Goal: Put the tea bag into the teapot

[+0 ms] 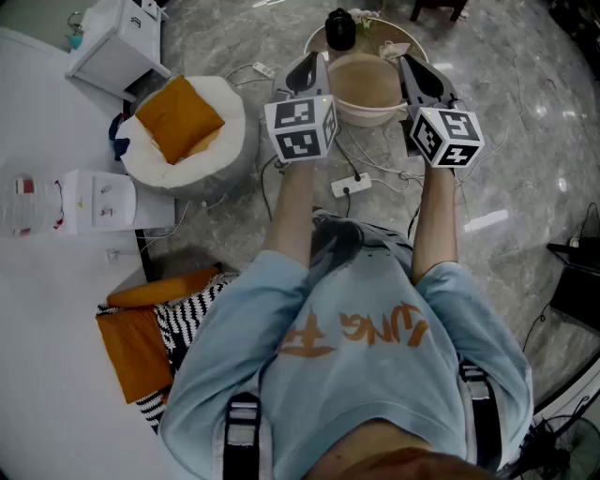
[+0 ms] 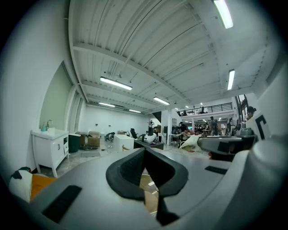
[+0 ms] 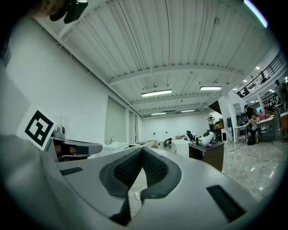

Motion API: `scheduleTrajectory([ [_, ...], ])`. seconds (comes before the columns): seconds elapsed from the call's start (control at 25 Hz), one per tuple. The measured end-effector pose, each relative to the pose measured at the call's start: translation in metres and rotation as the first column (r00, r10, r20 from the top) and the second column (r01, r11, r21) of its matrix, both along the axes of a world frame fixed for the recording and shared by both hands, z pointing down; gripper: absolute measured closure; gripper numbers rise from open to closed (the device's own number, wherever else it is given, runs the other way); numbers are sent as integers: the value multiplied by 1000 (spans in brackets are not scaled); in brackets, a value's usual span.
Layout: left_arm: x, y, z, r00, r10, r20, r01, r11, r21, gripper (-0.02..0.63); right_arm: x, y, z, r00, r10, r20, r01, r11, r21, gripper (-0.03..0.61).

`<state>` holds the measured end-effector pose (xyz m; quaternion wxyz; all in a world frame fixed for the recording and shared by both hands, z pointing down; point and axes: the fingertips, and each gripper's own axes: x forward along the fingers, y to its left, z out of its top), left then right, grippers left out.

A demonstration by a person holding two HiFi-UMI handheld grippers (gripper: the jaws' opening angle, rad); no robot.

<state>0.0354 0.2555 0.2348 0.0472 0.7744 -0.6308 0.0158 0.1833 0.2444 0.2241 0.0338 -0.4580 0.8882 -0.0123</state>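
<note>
**A:** What are the two grippers doing?

**B:** The left gripper (image 1: 309,64) and the right gripper (image 1: 410,64) are hovering side by side over a small round table (image 1: 317,39). Each one is pressing its jaws together at the tips and is gripping nothing.

**A:** And where is the teapot standing?

**B:** A dark teapot (image 1: 339,29) with a knob is sitting at the far side of the table, just behind a beige bowl (image 1: 364,86). The tea bag I am not managing to make out.
</note>
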Motion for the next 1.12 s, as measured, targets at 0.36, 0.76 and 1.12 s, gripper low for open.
scheduleTrajectory([
  [0.36,1,-4,-2,1000,-8,4,8,1000,4,589,4,-7,-8,998,-18,59,18,1000,-2,568],
  [0.76,-13,-5,-5,999,-38,-8,39,999,14,589,-2,-17,-8,998,-34,59,35,999,-18,568],
  [1.12,-38,-32,3,998,-63,-20,63,998,2,589,-16,-45,2,998,-38,49,40,999,-35,568],
])
